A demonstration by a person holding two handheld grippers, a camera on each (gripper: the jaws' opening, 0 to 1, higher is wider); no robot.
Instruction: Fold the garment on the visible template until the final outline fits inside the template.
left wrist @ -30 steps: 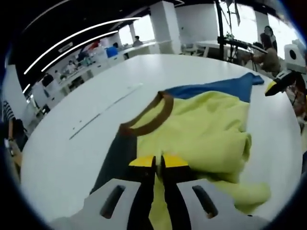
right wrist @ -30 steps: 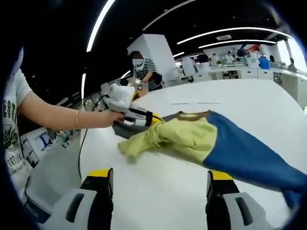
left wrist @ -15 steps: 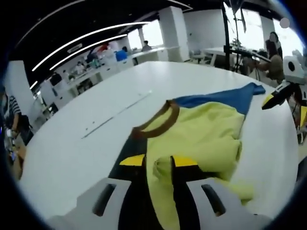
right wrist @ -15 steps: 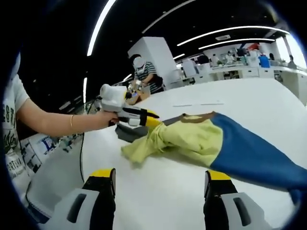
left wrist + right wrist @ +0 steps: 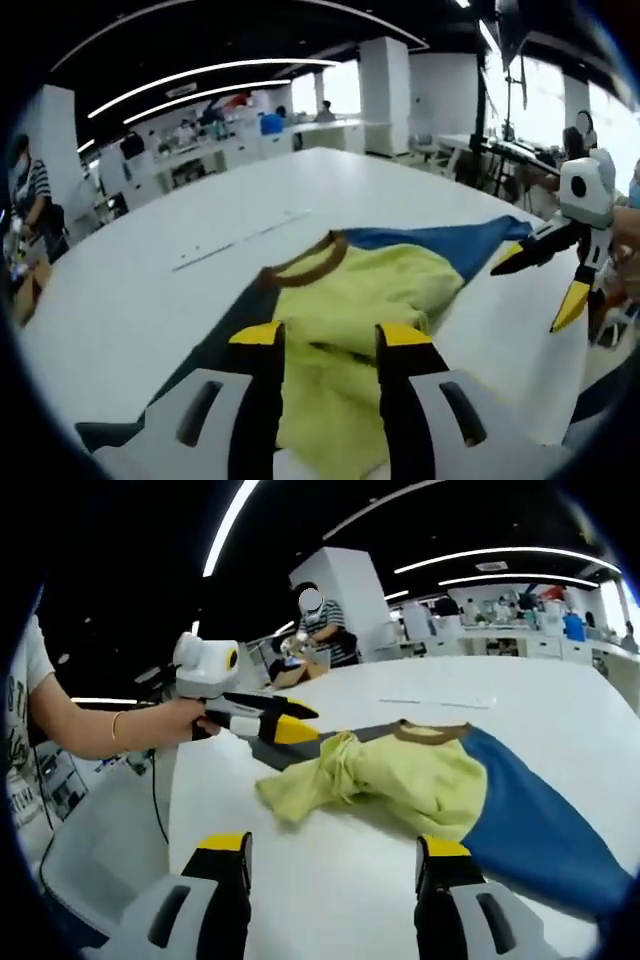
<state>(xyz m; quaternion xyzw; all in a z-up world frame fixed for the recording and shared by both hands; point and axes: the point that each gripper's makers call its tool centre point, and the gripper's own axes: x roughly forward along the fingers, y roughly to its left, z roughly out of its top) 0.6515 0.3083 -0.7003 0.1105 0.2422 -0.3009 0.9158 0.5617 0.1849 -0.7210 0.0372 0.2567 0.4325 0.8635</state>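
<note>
In the left gripper view, the left gripper (image 5: 328, 345) rises from the lower centre of the frame with its two yellow-tipped jaws standing apart. Bunched yellow cloth of the garment (image 5: 375, 300) lies in the gap between them, but the jaws do not pinch it, so I judge the cloth free. The garment spreads from lower centre towards the right on the white table (image 5: 140, 300). Its brown collar (image 5: 300, 263) sits at centre, its blue part (image 5: 440, 240) runs to the right, and a dark grey panel (image 5: 215, 335) lies at lower left. This panel may be part of the garment or the template; I cannot tell which. At the right edge the right gripper (image 5: 545, 275) hangs above the table, its jaws parted and holding nothing.

In the right gripper view, a hand (image 5: 180, 720) at centre left holds the left gripper (image 5: 285, 725) just over the crumpled yellow end of the garment (image 5: 400, 775). The right gripper (image 5: 330, 855) shows at the bottom with jaws wide apart and bare table (image 5: 330, 880) between them. It stays clear of the cloth, probably to keep the whole garment in sight. The blue part (image 5: 540, 830) trails to the lower right. The garment is rumpled and not yet a neat fold.
</note>
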